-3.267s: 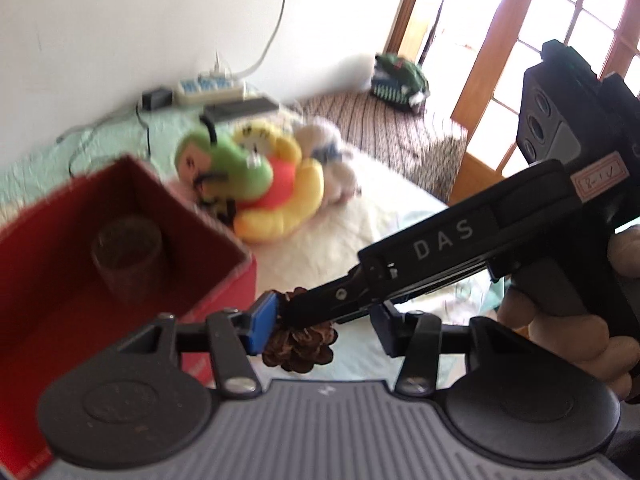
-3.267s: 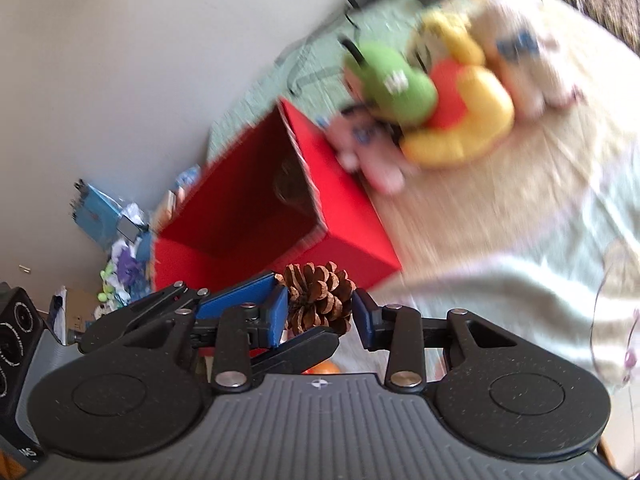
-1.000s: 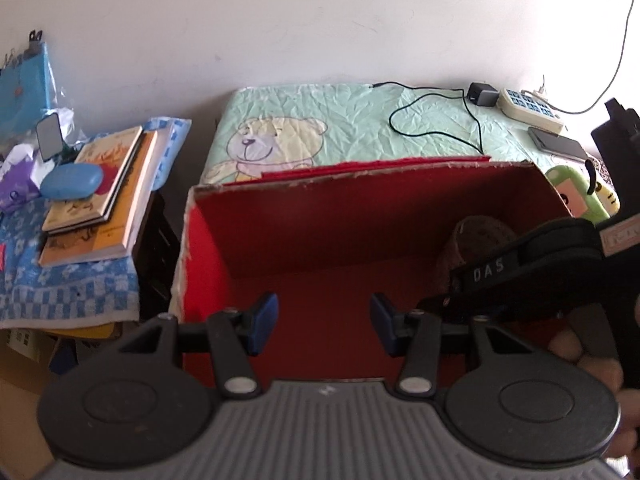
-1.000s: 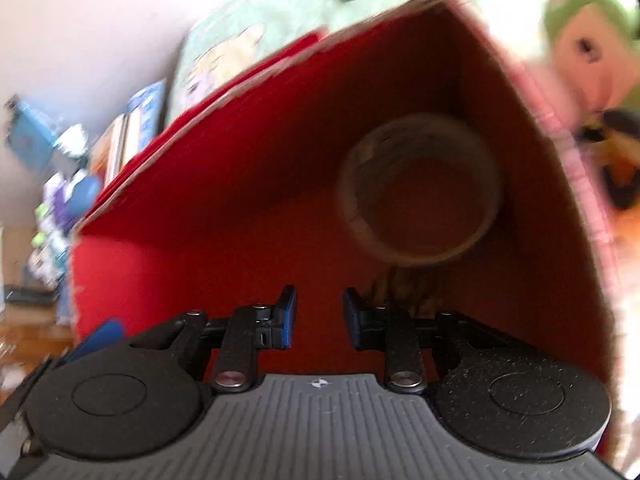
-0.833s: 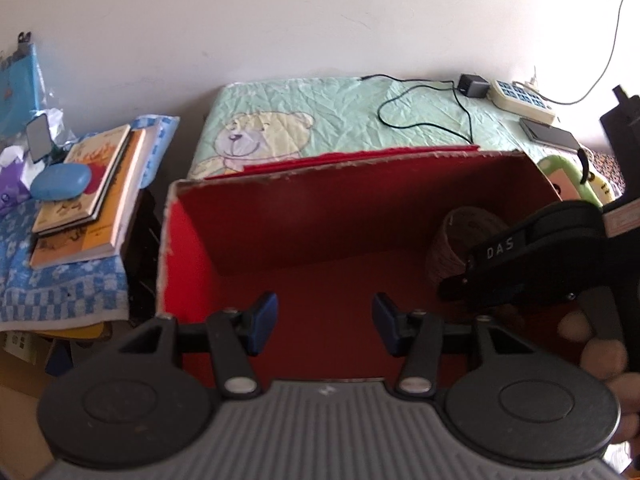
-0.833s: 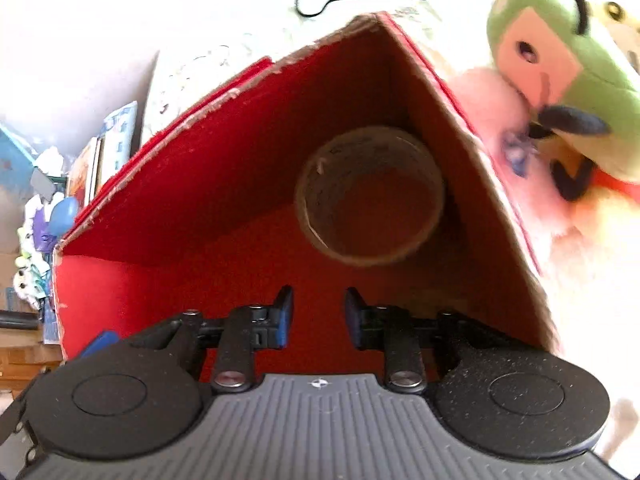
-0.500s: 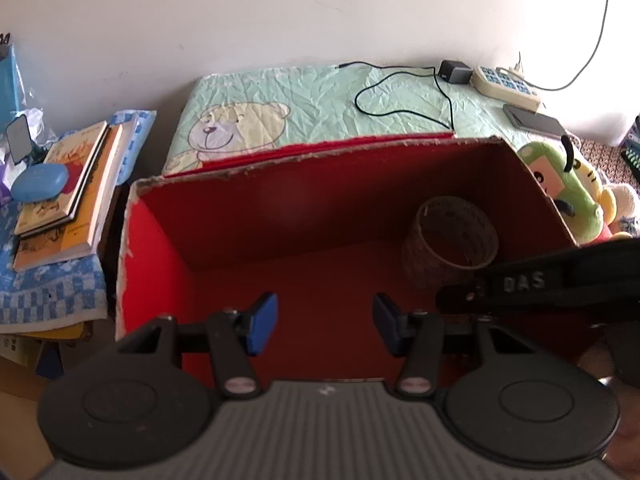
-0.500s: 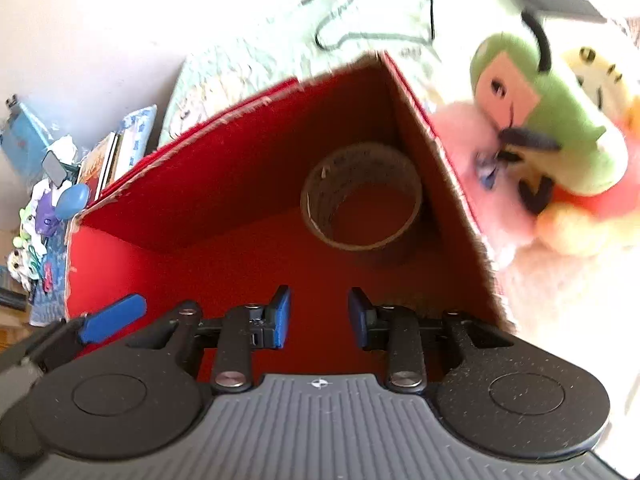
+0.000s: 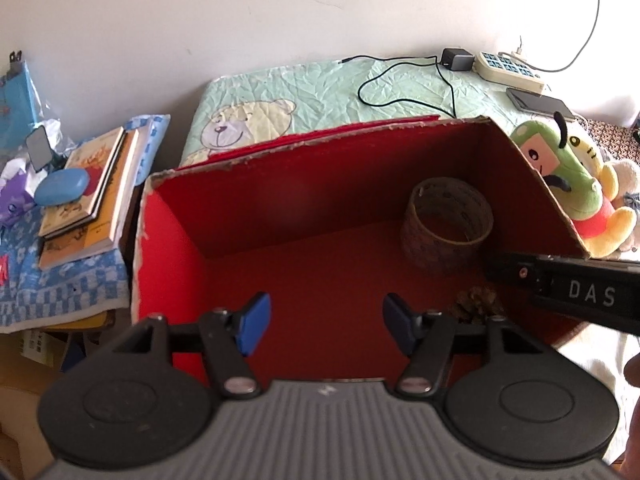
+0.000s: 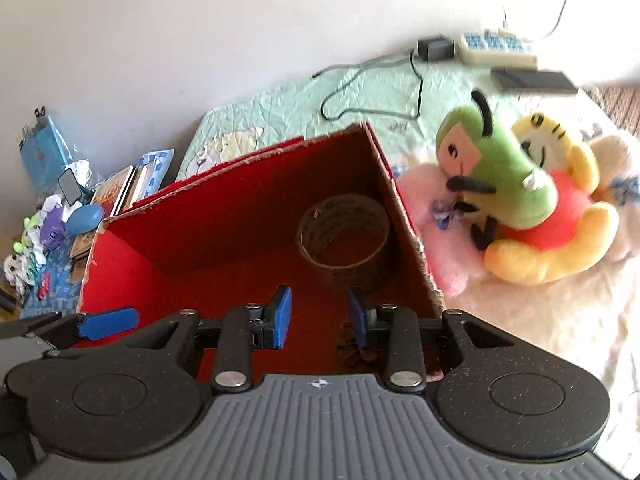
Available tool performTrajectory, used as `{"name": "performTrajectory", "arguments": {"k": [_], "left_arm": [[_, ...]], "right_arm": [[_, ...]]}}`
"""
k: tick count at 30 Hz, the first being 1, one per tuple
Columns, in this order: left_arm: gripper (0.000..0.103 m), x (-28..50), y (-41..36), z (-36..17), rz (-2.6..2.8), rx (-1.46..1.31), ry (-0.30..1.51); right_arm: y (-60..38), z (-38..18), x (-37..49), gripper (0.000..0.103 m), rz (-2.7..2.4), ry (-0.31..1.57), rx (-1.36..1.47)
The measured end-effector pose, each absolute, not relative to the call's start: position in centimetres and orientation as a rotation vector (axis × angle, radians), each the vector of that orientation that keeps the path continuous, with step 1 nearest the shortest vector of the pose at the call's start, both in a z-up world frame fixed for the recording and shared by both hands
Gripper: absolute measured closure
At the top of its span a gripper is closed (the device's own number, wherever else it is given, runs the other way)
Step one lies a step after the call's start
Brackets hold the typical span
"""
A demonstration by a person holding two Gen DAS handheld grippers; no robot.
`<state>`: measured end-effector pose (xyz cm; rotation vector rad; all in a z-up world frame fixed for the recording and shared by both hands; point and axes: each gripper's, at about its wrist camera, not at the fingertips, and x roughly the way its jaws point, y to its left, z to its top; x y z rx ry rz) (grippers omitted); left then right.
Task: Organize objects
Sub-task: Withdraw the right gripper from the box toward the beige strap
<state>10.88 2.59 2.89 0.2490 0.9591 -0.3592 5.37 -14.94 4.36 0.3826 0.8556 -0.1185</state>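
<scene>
Two grippers hang over an open red box (image 9: pixel 280 216) that stands on a bed. The left gripper (image 9: pixel 324 322) has its blue pads spread wide with nothing between them; its jaws have just been opening. The right gripper (image 10: pixel 318 316) has its pads apart too, a narrower gap, and holds nothing; its jaws opened a little within the last second.

Inside the box, a tape roll (image 9: pixel 446 220) stands on its edge in the far right corner. A pinecone (image 9: pixel 478 306) lies on the box floor nearer the camera, in front of the roll and partly hidden by the right gripper's body in the left view.

The bed is covered by a pale green quilt (image 9: pixel 320 92) printed with a bear, and a cream blanket (image 10: pixel 560 320) lies nearer the camera. Plush toys (image 10: pixel 520 200) are heaped just beside the box's right wall: green, yellow, and pink ones. Behind them, by the plain white wall (image 9: pixel 240 20), lie a power strip (image 9: pixel 506 66), a charger with its black cord (image 9: pixel 400 80), and a phone (image 9: pixel 538 100).

Left of the bed, a side table with a blue checked cloth (image 9: pixel 60 288) holds stacked books (image 9: pixel 88 200) and a blue case (image 9: pixel 62 186).
</scene>
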Motion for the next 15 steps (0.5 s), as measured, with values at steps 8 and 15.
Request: {"name": "performTrajectory", "arguments": {"k": [8,15], "left_arm": [[0.035,8.8,2.7,3.5,-0.32,0.296,0.983],[0.035,6.9,3.2,4.4,-0.335,0.301,0.976]], "right_arm": [[-14.2,5.2,3.7,0.069,-0.098,0.81,0.376],[-14.2,5.1,1.6,0.068,-0.085,0.776,0.447]]}}
